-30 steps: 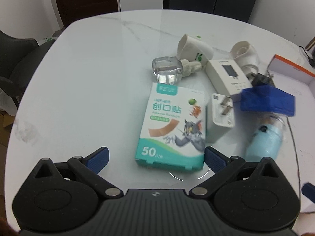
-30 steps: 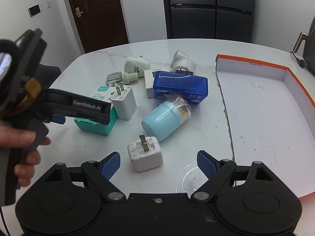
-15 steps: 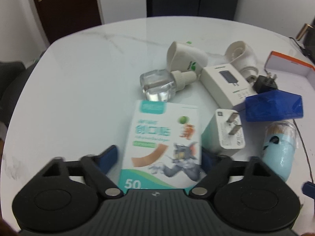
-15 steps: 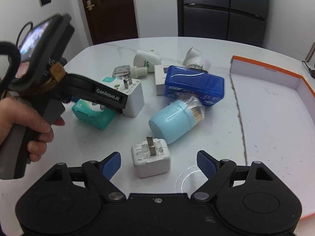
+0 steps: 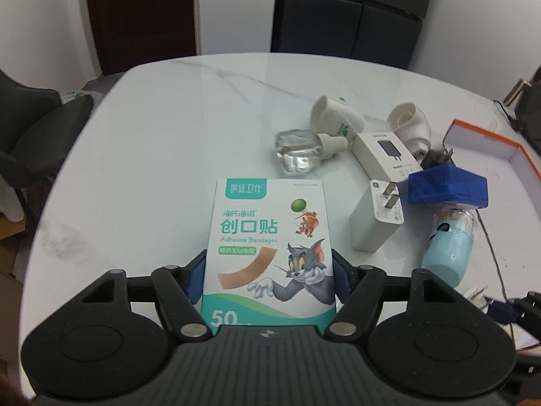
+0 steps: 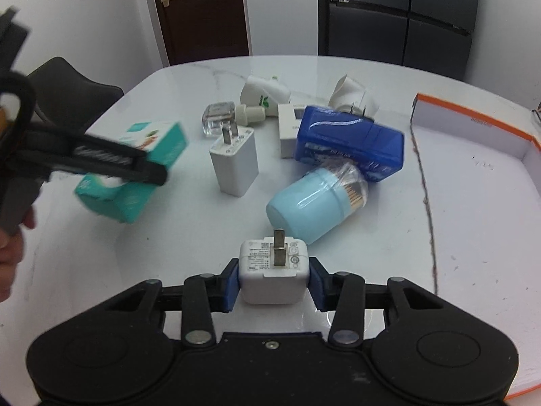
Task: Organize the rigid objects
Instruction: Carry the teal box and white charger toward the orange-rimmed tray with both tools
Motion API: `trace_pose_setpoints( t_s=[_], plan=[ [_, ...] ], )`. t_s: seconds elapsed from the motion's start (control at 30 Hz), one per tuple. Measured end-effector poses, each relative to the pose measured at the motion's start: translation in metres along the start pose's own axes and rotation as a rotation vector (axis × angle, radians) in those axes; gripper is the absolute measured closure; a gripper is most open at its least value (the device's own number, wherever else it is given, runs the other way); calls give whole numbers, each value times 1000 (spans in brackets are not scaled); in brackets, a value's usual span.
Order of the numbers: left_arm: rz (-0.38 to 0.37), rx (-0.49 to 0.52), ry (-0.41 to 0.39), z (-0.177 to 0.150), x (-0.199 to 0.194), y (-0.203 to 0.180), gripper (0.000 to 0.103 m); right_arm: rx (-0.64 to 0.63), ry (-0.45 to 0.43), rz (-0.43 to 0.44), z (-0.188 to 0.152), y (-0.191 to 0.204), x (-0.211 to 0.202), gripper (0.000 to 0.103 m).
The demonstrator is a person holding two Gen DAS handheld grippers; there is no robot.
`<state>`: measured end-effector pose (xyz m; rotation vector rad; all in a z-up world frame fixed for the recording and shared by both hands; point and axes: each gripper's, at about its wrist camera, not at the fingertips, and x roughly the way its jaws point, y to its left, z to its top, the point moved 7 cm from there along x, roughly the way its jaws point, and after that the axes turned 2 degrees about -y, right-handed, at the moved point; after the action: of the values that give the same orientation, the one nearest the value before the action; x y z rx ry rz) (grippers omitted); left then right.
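Both grippers pinch an item over the white marble table [image 5: 142,155].
The left gripper [image 5: 268,275] clamps the adhesive bandage box [image 5: 268,243], long axis pointing ahead; the right gripper [image 6: 273,284] clamps the small white charger [image 6: 273,272], prongs up. Bare tabletop lies leftward; the orange-rimmed tray [image 6: 473,125] sits right.

Behind the white marble table [image 5: 162,142] stands a dark wooden door [image 5: 142,17] with a brass handle, to its right a tall black cabinet [image 6: 399,17], and at the table's left side a dark chair [image 5: 37,125] is near the edge.
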<state>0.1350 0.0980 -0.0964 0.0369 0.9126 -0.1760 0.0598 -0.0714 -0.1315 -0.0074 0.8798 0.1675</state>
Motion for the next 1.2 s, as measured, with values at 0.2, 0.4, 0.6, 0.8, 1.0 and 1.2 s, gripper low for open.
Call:
trace_pose_setpoints(
  t_s=[0.2, 0.4, 0.6, 0.8, 1.0, 1.2],
  plan=[
    [28, -52, -23, 1, -26, 7, 32, 35, -49, -10, 13, -13, -21, 52],
    [-3, -71, -46, 4, -50, -13, 32, 65, -101, -31, 29, -38, -46, 52],
    [-23, -75, -76, 14, -63, -41, 32, 87, -146, -59, 40, -70, -73, 52],
    [-48, -51, -106, 23, -70, -79, 32, 113, -177, -81, 49, -103, -93, 52],
    [-86, -22, -107, 26, -69, -126, 32, 137, -194, -98, 47, -137, -108, 52],
    [-121, 6, -101, 27, -64, -167, 32, 162, -201, -118, 42, -170, -120, 52]
  ],
)
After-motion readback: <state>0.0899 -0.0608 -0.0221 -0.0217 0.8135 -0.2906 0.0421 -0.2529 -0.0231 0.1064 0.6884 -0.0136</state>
